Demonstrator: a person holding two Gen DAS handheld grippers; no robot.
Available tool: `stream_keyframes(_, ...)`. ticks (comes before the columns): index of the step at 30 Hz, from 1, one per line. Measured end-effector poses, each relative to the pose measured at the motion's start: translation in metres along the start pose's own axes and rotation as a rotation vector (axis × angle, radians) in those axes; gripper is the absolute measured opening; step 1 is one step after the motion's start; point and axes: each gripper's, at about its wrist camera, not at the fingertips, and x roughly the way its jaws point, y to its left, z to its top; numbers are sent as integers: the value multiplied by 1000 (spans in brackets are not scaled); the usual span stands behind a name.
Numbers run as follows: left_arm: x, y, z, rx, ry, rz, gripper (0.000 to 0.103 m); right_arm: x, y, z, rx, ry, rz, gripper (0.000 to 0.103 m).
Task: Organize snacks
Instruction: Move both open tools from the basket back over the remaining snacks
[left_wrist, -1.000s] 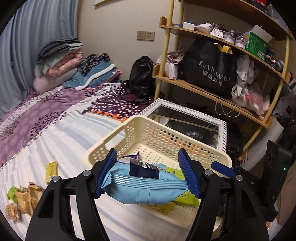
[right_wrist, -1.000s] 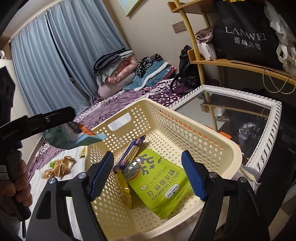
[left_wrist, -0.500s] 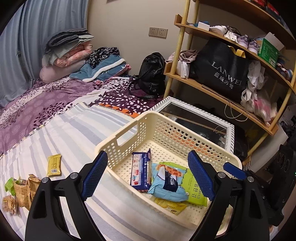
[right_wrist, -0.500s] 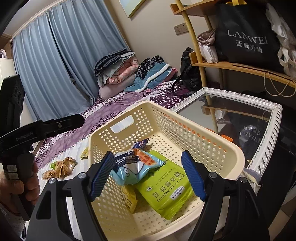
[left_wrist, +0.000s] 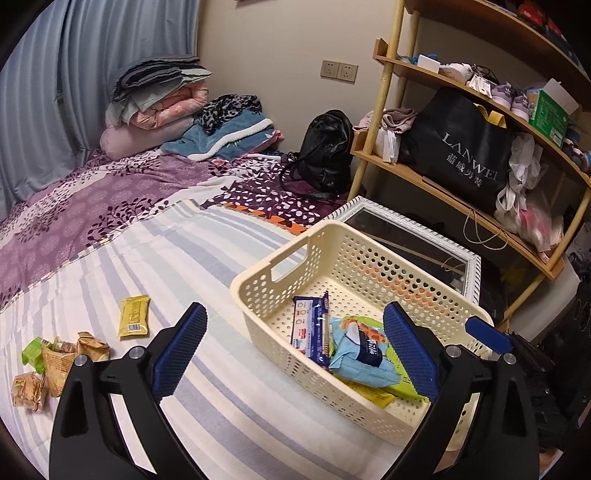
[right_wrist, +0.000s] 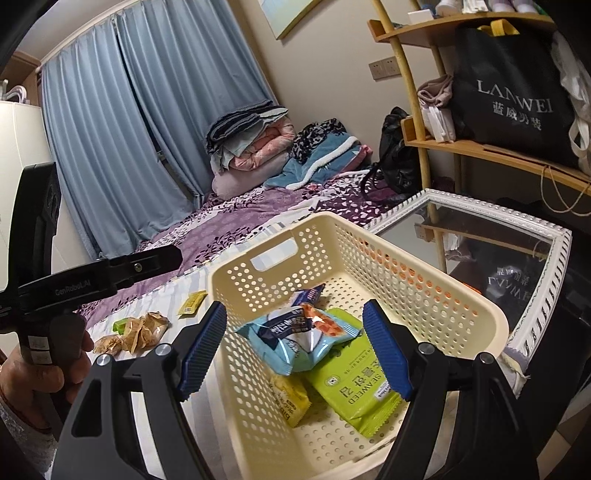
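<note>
Right wrist view: green packet (right_wrist: 356, 384) in basket (right_wrist: 443, 295) reads "SEAWEED".

L gripper (left_wrist: 291, 345): jaws spread wide, nothing between the blue ribbed pads (left_wrist: 180, 345), both black fingers angled outward. From the right wrist cam it shows side-on at far left, held level, its finger tip pointing right. L hand (right_wrist: 35, 373) wraps the handle, fingers curled round the grip, thumb side up; a bit of sleeve at the wrist. R gripper (right_wrist: 295, 350): jaws also wide apart, empty, tilted downward. R hand can't be seen.
</note>
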Motion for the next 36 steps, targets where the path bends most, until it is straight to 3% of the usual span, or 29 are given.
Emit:
stream_keyframes(22, -50, 99, -29, -165, -33, 133, 100, 5, 102, -15, -172, 62, 153, 91)
stream_keyframes(36, -78, 201, -64, -257, 10, 299, 100, 27, 155, -31, -264, 158, 224, 96)
